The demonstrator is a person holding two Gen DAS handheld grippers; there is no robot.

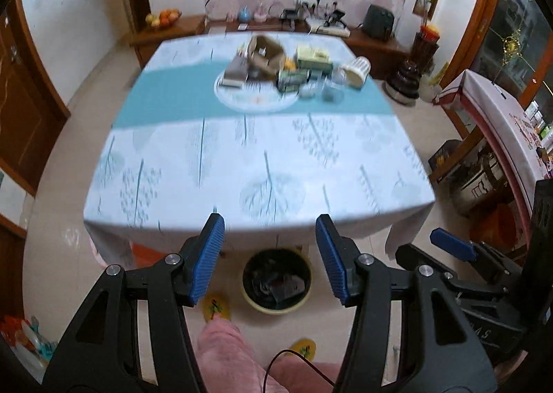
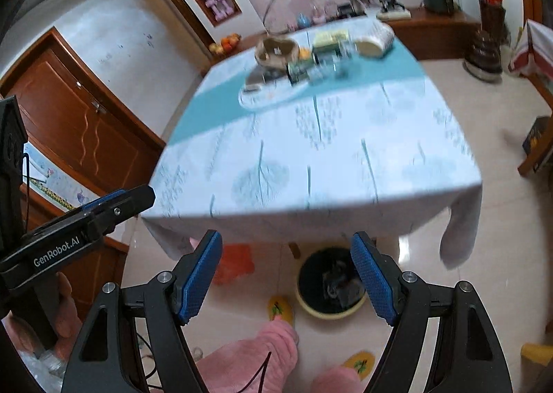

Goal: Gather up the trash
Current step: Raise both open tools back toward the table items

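A yellow-rimmed trash bin (image 1: pixel 276 284) with a black liner and dark trash inside stands on the floor under the table's near edge; it also shows in the right wrist view (image 2: pixel 330 287). My left gripper (image 1: pixel 269 223) is open and empty, held above the bin in front of the table. My right gripper (image 2: pixel 287 242) is open and empty too; it also shows at the right in the left wrist view (image 1: pixel 452 244). The table (image 1: pixel 242 165) has a white and teal cloth. Boxes, a brown bag and small cups (image 1: pixel 276 68) are clustered at its far side, blurred.
My legs in pink trousers (image 1: pixel 224 358) and yellow slippers (image 1: pixel 216 306) are below the grippers. A wooden cabinet (image 2: pixel 86 123) is left of the table. A TV bench (image 1: pixel 311 26) runs along the far wall. An orange item (image 2: pixel 235 261) lies on the floor under the table.
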